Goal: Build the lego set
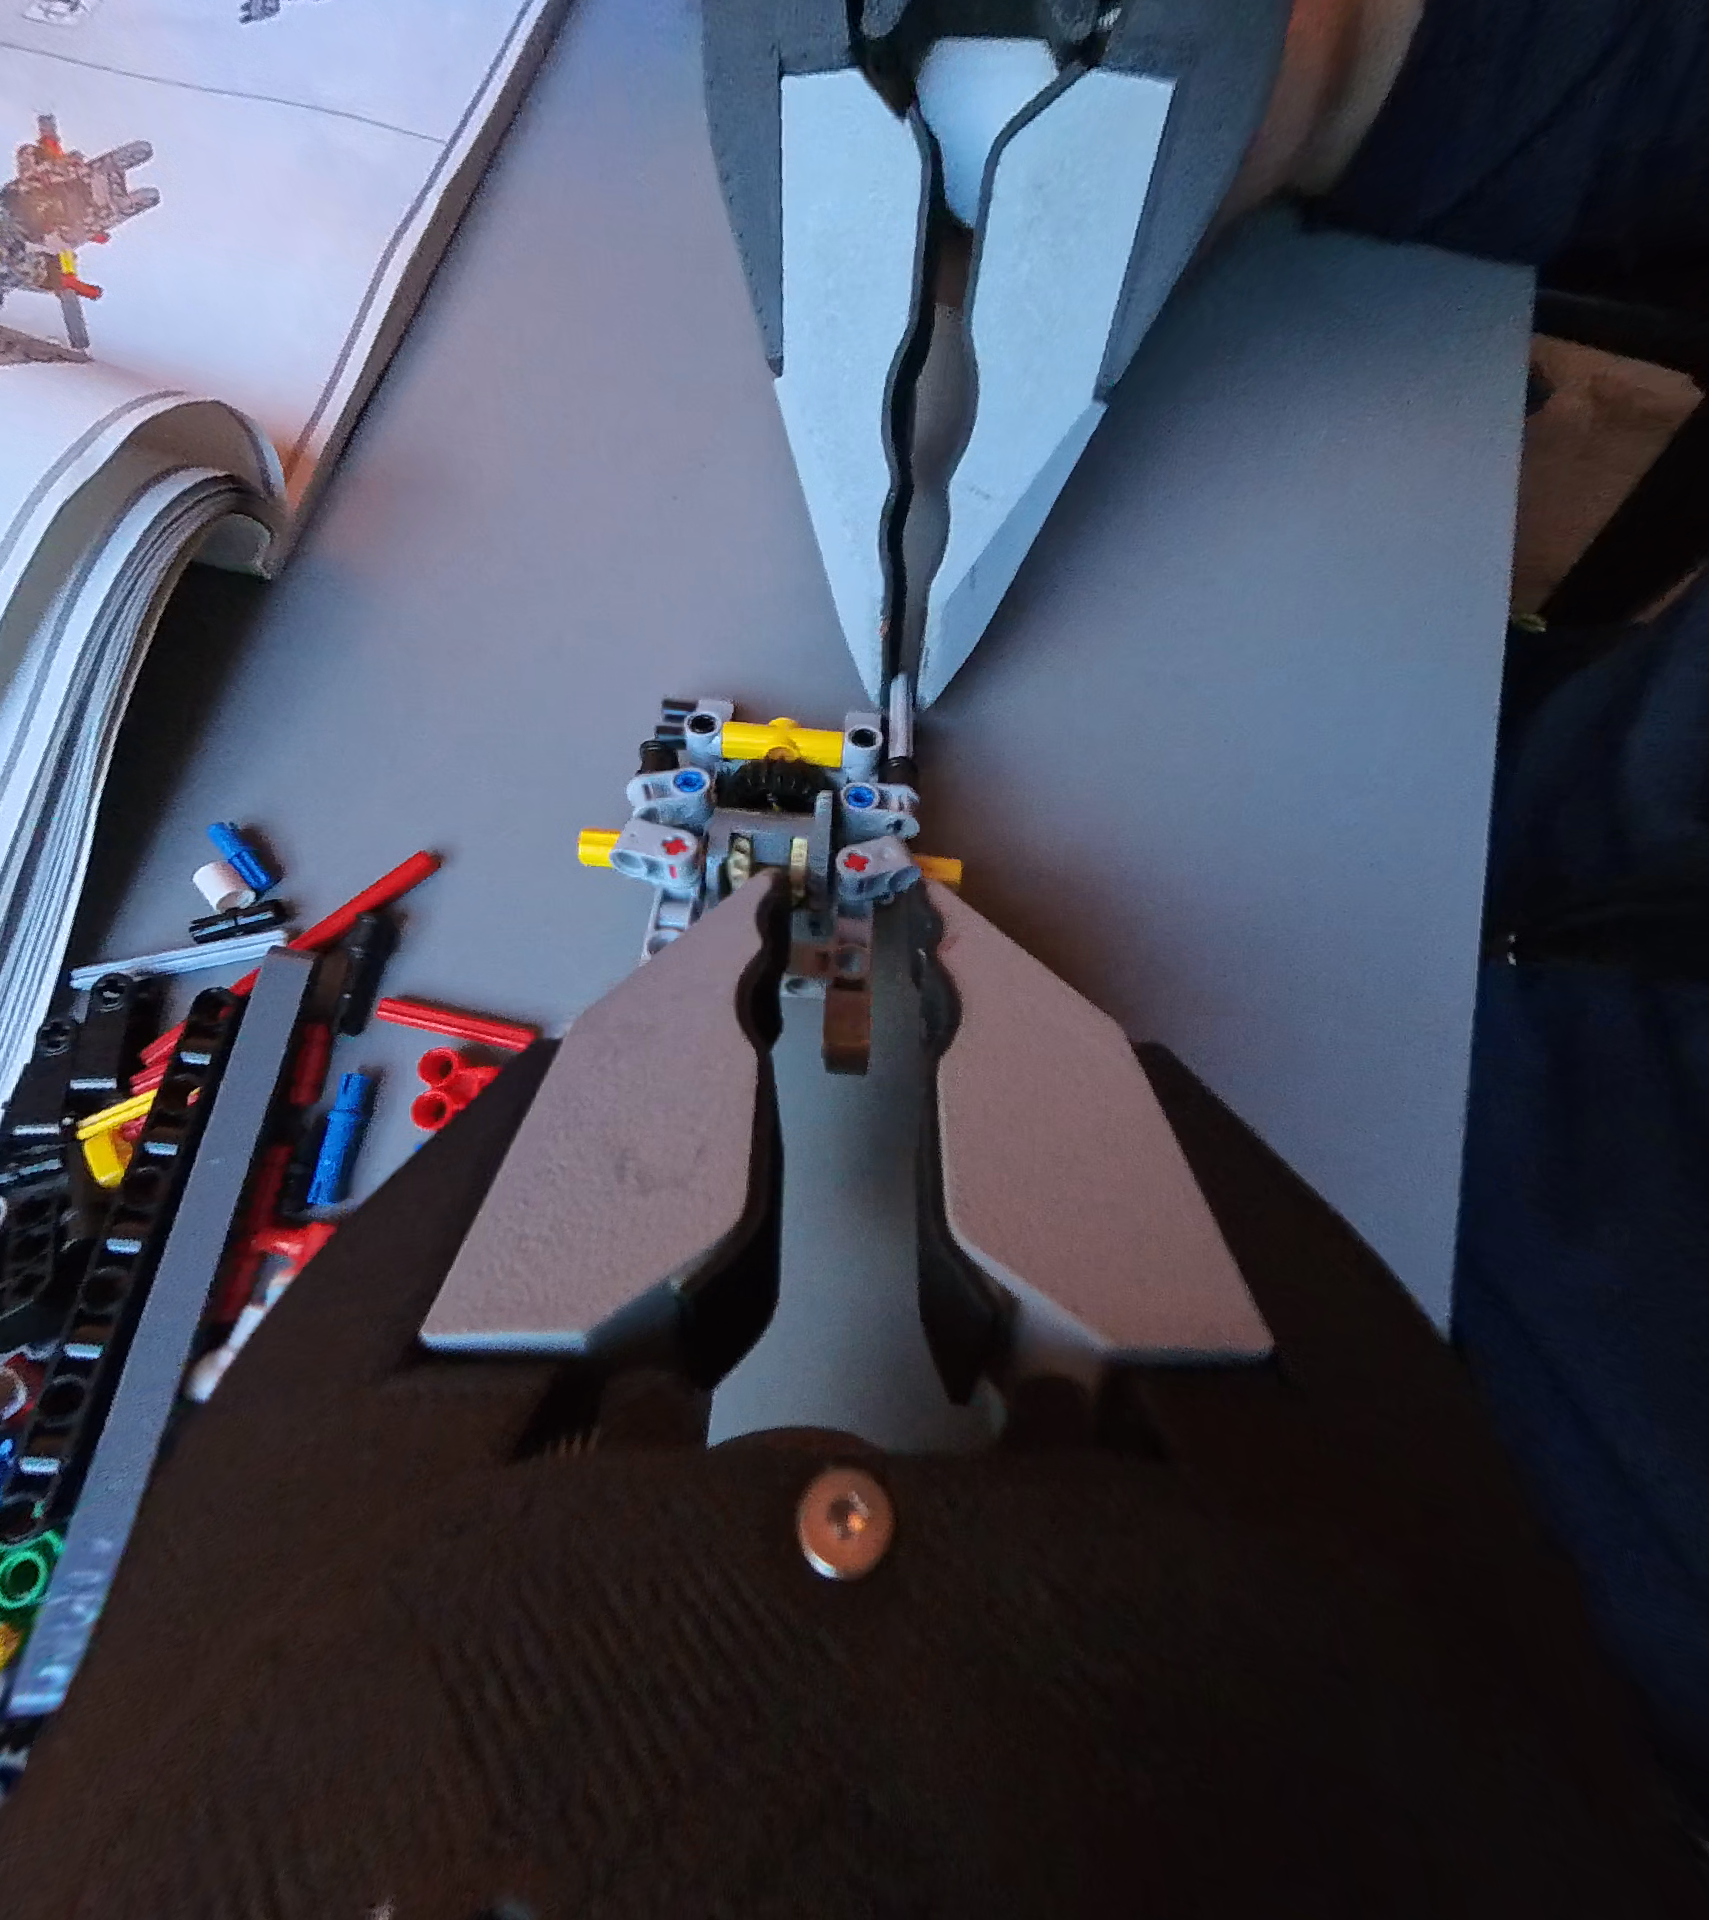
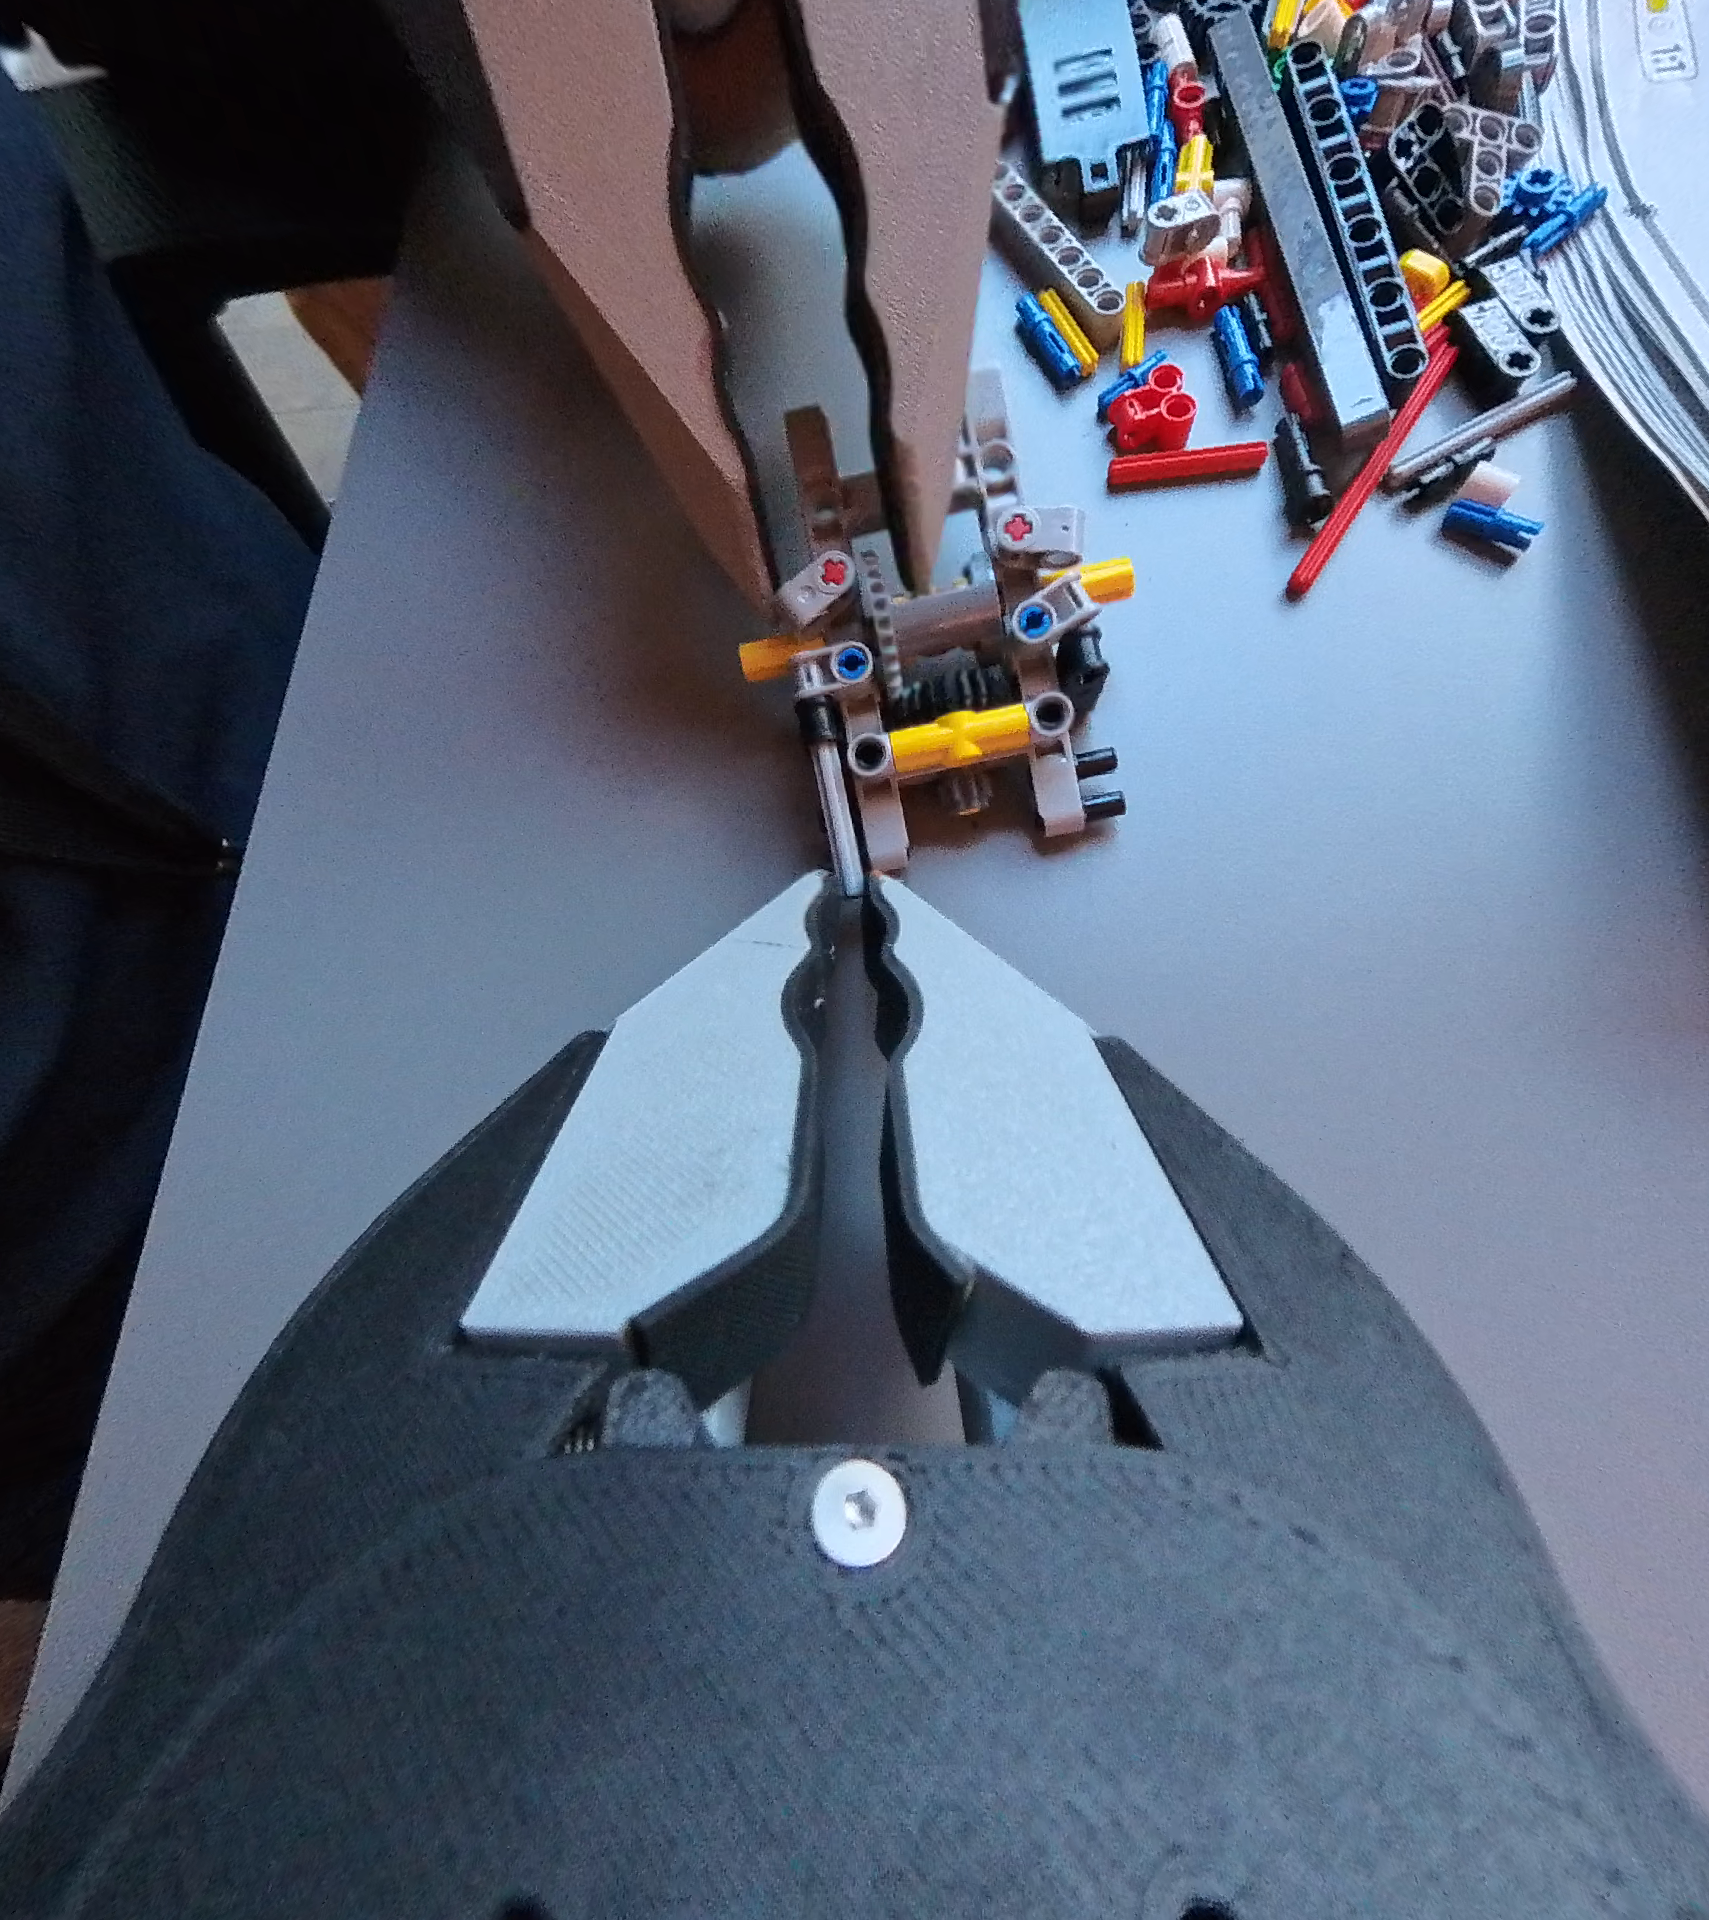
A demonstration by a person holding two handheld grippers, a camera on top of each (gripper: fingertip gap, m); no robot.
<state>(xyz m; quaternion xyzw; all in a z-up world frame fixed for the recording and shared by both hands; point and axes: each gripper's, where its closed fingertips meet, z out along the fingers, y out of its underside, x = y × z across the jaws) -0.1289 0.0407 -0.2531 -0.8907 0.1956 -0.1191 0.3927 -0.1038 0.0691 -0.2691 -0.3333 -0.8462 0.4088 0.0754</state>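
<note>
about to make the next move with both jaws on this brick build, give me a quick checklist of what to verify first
1. Right gripper jaws closed on the thin grey axle: ok.
2. Axle's far end meets the black connector on the assembly: ok; how deep it sits, cannot tell.
3. Left gripper jaws straddle the assembly's grey core: ok; both pads pressing, cannot tell.
4. Assembly resting flat on the table: cannot tell.
5. Loose parts pile apart from the assembly: ok.
6. Open instruction booklet lying off to the side, away from both grippers: ok.
</note>
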